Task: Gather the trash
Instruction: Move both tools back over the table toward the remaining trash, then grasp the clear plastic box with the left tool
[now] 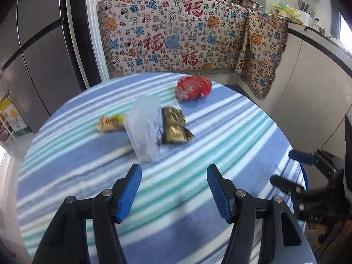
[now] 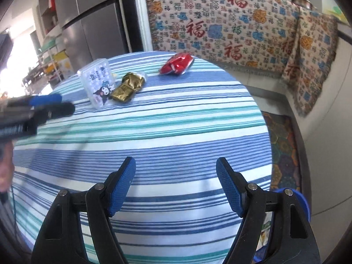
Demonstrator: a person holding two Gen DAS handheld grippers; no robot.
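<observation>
Your round table [image 2: 176, 132] wears a soft woven cloth striped blue, teal and white. At twelve o'clock from your left gripper [image 1: 173, 171], released and empty, stands a clear boxy plastic container [image 1: 145, 127]. Trash surrounds it: crumpled red foil wrapper [image 1: 193, 87] at one o'clock, creased gold wrapper [image 1: 175, 125] beside, yellowish wrapper [image 1: 111, 123] at eleven. Your right gripper [image 2: 176, 165] gapes empty over bare cloth.

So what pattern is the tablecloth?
The tablecloth has blue, white and teal stripes, sharpest in the right wrist view.
</observation>
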